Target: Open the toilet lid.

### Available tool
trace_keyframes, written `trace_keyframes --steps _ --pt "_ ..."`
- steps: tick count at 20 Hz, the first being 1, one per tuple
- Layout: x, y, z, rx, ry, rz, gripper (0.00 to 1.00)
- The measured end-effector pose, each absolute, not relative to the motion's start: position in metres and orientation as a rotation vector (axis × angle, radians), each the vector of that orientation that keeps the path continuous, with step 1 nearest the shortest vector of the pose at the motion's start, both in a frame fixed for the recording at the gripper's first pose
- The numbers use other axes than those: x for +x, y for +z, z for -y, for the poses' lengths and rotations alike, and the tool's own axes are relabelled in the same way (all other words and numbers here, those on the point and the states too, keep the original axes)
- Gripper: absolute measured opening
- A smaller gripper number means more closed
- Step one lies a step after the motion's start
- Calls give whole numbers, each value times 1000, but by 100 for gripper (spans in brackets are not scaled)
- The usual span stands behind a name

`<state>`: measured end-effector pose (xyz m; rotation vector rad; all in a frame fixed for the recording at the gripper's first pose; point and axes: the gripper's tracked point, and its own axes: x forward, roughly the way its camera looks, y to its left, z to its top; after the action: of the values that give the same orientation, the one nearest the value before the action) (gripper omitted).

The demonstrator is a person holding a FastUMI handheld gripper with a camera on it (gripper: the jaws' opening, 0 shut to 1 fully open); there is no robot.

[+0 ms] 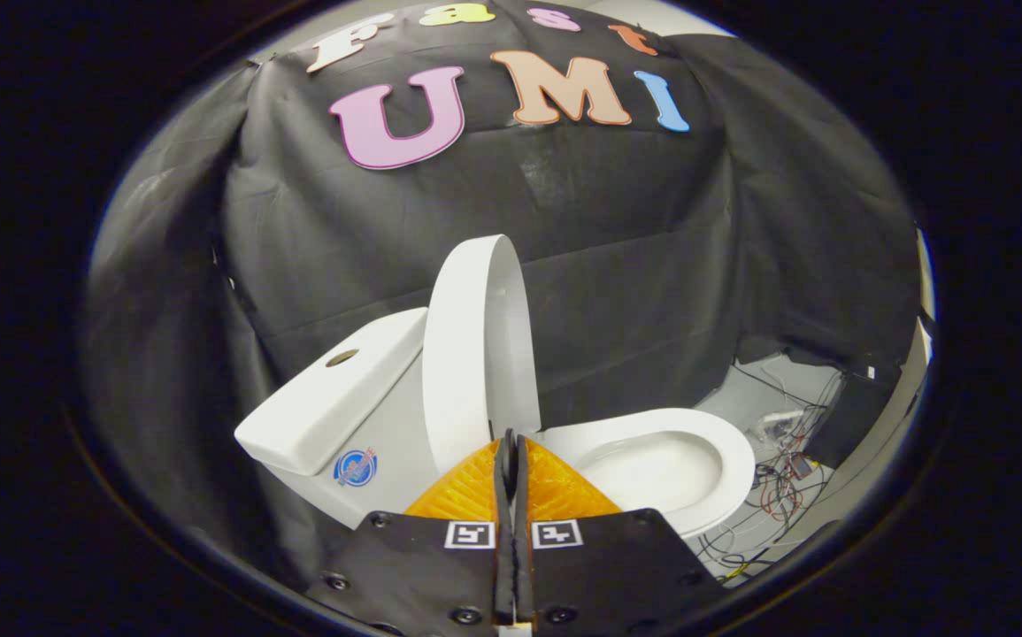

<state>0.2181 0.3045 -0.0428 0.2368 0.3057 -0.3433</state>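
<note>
Gripper (511, 440): bottom centre of the frame; fingers pressed together, nothing between them.
Fingertips (503, 451): end just in front of the lower edge of the raised lid; contact with the lid cannot be determined.
Toilet lid (473, 354): centre of the frame, directly beyond the fingertips; raised, standing close to upright, leaning toward the tank.
Tank (329, 402): left of centre, behind and beside the lid; a round button on its top.
Bowl (732, 451): lower right of centre, right of the fingers; rim exposed, opening uncovered.
Cables (776, 495): lower right of the frame, on the floor beyond the bowl.
</note>
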Motion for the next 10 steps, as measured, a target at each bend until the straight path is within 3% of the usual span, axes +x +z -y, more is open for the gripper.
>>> trace_keyframes --steps 10 --pt "236 -40 -343 112 -305 -292 1"
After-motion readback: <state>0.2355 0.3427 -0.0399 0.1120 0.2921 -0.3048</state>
